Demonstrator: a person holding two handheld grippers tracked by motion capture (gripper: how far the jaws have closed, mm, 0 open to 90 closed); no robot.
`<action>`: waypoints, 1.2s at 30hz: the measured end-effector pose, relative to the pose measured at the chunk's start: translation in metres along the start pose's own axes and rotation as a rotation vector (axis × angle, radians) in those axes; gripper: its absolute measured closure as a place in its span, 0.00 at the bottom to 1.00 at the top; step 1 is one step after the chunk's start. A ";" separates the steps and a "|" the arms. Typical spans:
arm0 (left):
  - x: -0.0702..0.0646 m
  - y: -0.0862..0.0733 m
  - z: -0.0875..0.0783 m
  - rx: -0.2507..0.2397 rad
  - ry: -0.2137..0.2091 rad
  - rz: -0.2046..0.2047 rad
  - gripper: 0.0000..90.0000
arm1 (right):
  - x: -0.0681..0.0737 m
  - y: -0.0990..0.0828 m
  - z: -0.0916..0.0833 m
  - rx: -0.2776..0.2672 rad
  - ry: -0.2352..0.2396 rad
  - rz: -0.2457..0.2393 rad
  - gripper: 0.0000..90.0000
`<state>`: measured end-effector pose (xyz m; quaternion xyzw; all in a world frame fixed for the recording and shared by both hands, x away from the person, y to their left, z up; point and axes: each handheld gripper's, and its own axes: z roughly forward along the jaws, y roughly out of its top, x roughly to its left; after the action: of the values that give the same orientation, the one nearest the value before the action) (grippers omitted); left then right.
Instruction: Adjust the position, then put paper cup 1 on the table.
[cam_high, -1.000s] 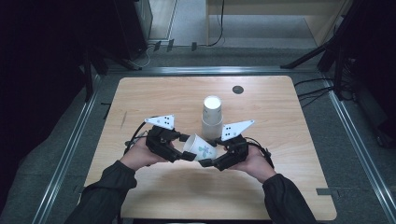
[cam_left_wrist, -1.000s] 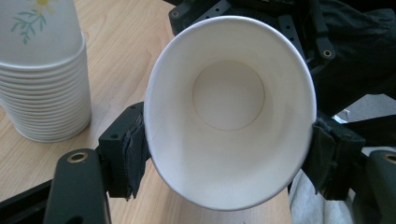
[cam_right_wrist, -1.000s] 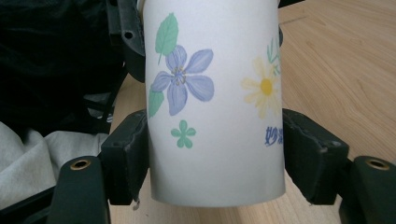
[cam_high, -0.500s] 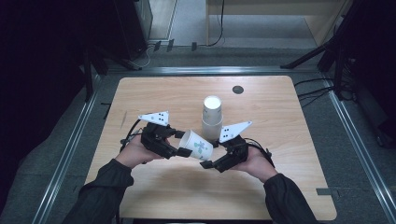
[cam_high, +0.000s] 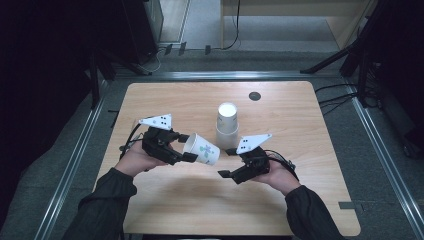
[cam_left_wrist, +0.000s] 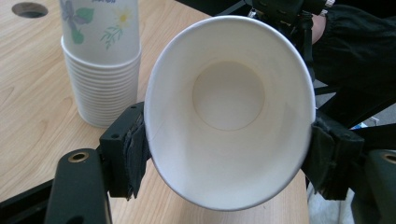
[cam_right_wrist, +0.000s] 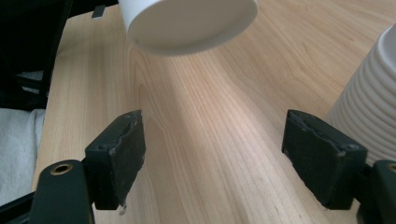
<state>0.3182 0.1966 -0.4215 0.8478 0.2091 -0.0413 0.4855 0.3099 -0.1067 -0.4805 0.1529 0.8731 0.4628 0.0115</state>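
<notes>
A single white paper cup (cam_high: 201, 149) with a green print lies on its side in the air, and my left gripper (cam_high: 187, 148) is shut on its rim. In the left gripper view the cup's mouth (cam_left_wrist: 229, 107) faces the camera, squeezed into an oval between the two pads (cam_left_wrist: 135, 151). My right gripper (cam_high: 226, 163) is a little to the right of the cup's base, apart from it; its jaws have just been opening and nothing is between them. In the right gripper view (cam_right_wrist: 219, 154) the cup's base (cam_right_wrist: 187, 23) hangs ahead, above the wood.
A stack of several upside-down paper cups (cam_high: 227, 121) stands mid-table just behind both grippers, close to the right jaw (cam_right_wrist: 369, 102) and beside the held cup (cam_left_wrist: 102, 60). A dark round hole (cam_high: 255, 95) sits near the table's far edge. Metal rails run along both table sides.
The right gripper has opened and let go of the cup's base. The left gripper has drawn left and slightly up with the cup, leaving a gap between cup and right gripper.
</notes>
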 end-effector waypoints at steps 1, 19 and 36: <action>0.000 0.000 0.000 0.000 0.000 0.000 0.29 | 0.000 -0.001 0.000 0.002 -0.001 -0.001 0.23; 0.026 -0.015 -0.020 0.133 0.132 -0.096 0.29 | -0.009 -0.004 -0.010 0.003 -0.111 0.053 0.22; 0.054 -0.030 -0.046 0.225 0.321 -0.165 0.29 | -0.008 -0.004 -0.011 0.008 -0.119 0.060 0.21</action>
<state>0.3497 0.2657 -0.4369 0.8724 0.3464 0.0315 0.3435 0.3149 -0.1197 -0.4789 0.2063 0.8679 0.4493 0.0491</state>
